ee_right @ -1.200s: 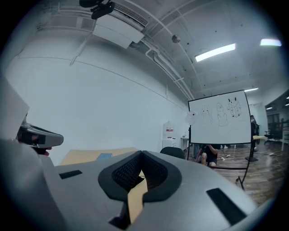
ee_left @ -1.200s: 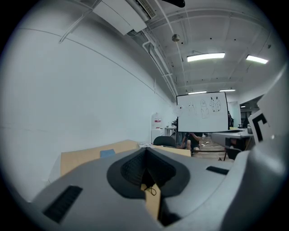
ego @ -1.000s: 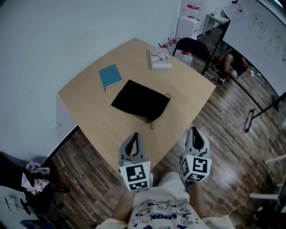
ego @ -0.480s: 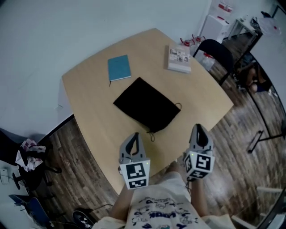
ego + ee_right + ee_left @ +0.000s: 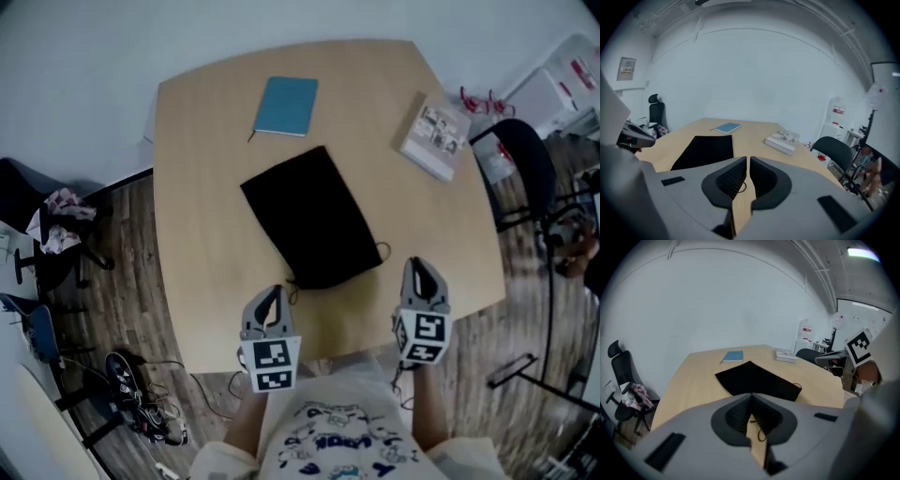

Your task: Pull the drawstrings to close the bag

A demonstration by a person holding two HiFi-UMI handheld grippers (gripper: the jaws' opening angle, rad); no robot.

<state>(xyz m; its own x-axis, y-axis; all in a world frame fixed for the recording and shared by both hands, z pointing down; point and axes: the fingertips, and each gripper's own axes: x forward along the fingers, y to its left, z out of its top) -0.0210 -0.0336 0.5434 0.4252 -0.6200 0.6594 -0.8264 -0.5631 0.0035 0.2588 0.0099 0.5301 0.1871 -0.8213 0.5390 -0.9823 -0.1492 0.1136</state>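
Note:
A flat black drawstring bag (image 5: 309, 216) lies in the middle of the wooden table (image 5: 206, 187), its mouth toward me. One cord loop (image 5: 381, 251) sticks out at the mouth's right corner, another cord end (image 5: 293, 284) at the left corner. My left gripper (image 5: 271, 294) is shut and empty, hovering just short of the left cord. My right gripper (image 5: 418, 269) is shut too, holding nothing, to the right of the right loop. In the left gripper view the bag (image 5: 757, 380) is ahead of the closed jaws; the right gripper view has the bag (image 5: 705, 150) ahead to the left.
A blue notebook (image 5: 286, 105) lies beyond the bag and a book (image 5: 436, 142) at the table's far right. A black chair (image 5: 525, 173) stands right of the table, another chair with cloths (image 5: 56, 220) at left. Cables (image 5: 141, 394) lie on the floor at lower left.
The head view has swung so the table now faces me squarely. Both grippers have come down and forward over the table's near edge, closer to the bag's mouth. Their jaws stayed shut.

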